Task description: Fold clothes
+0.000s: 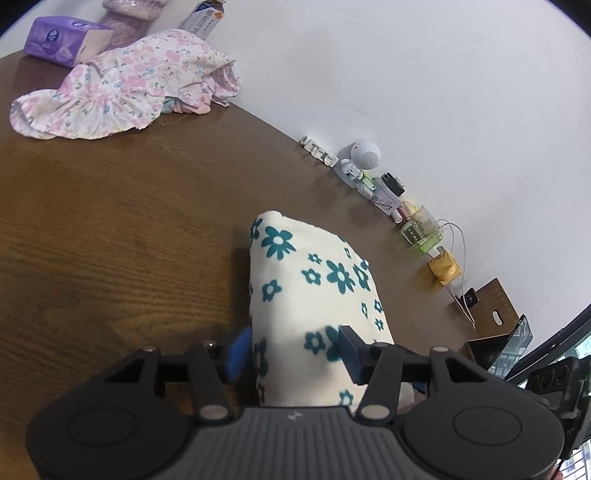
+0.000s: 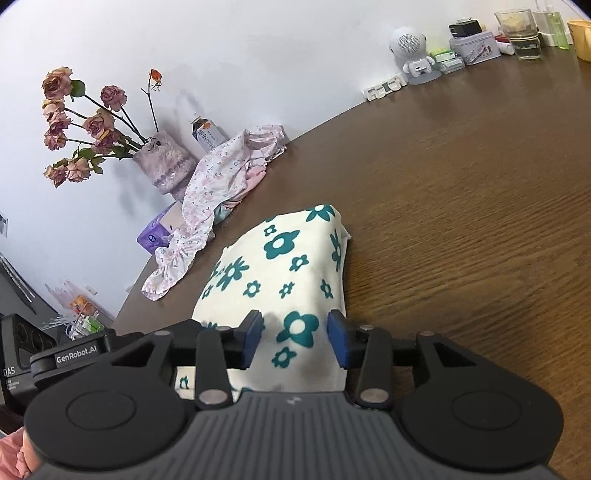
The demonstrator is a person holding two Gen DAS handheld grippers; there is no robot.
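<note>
A cream cloth with teal flowers point(image 1: 306, 273) point(image 2: 288, 254) lies folded into a thick pad on the brown wooden table point(image 1: 110, 221) point(image 2: 461, 221). My left gripper point(image 1: 293, 350) straddles its near end: one blue pad stands at the cloth's left edge, the other over its top. My right gripper point(image 2: 295, 336) straddles the same near end from the other side, and the fabric lies flat and unpinched between its pads. Both grippers look open, with cloth between the jaws. A crumpled pink floral garment point(image 1: 122, 88) point(image 2: 214, 177) lies further back near the wall.
A purple tissue pack point(image 1: 55, 38) point(image 2: 153, 234), a drink carton point(image 1: 203, 18) point(image 2: 207, 134) and a vase of dried roses point(image 2: 166, 162) stand by the floral garment. Along the wall sit a white robot figure point(image 1: 364, 155) point(image 2: 410, 48), small boxes, a glass point(image 2: 521, 33) and a cardboard box point(image 1: 491, 310).
</note>
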